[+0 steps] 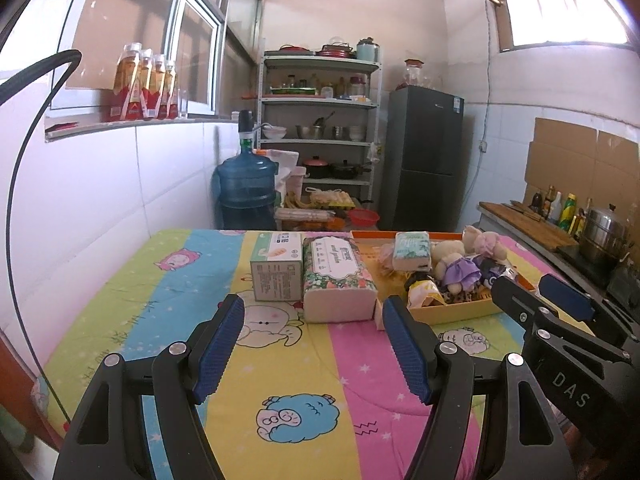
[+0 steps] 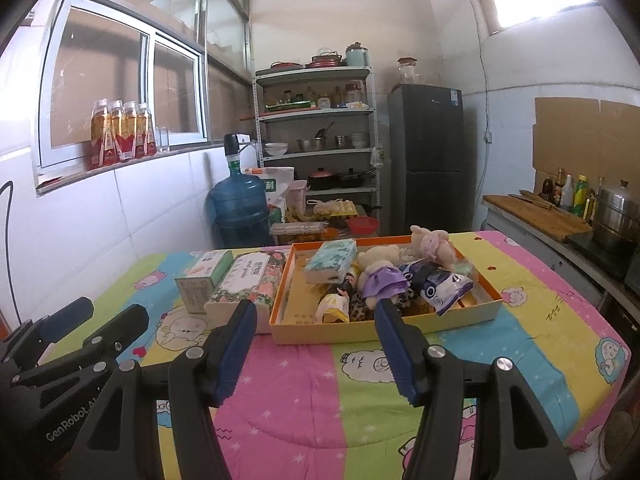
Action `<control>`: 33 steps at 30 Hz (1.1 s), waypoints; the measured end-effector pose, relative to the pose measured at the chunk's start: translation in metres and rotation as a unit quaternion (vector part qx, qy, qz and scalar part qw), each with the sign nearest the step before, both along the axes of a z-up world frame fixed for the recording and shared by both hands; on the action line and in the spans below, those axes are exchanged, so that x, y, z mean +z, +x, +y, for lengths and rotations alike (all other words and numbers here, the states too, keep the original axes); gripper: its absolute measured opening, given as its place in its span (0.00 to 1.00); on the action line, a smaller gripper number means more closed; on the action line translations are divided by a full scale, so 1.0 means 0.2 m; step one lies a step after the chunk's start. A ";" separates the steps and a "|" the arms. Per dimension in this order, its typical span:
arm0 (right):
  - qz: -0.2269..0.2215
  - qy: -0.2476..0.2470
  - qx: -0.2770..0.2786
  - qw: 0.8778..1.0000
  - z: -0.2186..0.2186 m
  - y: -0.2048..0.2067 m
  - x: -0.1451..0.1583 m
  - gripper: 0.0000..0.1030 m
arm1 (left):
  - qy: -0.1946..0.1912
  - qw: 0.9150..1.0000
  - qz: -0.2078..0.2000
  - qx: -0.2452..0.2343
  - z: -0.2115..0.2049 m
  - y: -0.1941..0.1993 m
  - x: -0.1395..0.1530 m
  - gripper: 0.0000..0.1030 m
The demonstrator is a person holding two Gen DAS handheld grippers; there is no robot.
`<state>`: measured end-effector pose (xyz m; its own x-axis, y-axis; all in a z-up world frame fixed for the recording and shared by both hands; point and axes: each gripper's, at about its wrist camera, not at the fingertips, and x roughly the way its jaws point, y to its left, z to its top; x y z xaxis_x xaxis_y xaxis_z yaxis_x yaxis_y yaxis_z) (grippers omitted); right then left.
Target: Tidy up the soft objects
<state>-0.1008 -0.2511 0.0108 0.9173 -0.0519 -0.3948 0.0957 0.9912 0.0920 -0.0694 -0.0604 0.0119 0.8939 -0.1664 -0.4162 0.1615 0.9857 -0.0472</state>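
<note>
On the cartoon-print quilt, a small tissue box is seen at the left, touching a floral tissue pack, which lies against the orange tray. Inside the tray, a teal tissue pack, a purple-skirted plush bear and a blue-and-white packet are piled. The left gripper and the right gripper are held spread above the quilt, nothing between their jaws.

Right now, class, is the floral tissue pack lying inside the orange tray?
No: the floral tissue pack lies on the quilt outside the orange tray, against its left wall.
</note>
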 end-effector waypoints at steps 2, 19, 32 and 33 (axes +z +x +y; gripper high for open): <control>-0.002 -0.001 -0.001 1.000 0.00 -0.01 0.00 0.59 | 0.000 1.000 0.000 0.000 0.00 0.00 0.00 0.71; -0.002 0.004 0.004 1.000 -0.01 -0.02 0.00 0.59 | 0.000 1.000 0.002 0.000 -0.01 0.00 0.00 0.71; 0.002 0.006 0.005 1.000 0.00 0.00 -0.01 0.59 | 0.002 1.000 0.003 -0.001 -0.01 0.00 -0.02 0.71; 0.002 0.006 0.005 1.000 0.00 0.00 -0.01 0.59 | 0.002 1.000 0.003 -0.001 -0.01 0.00 -0.02 0.71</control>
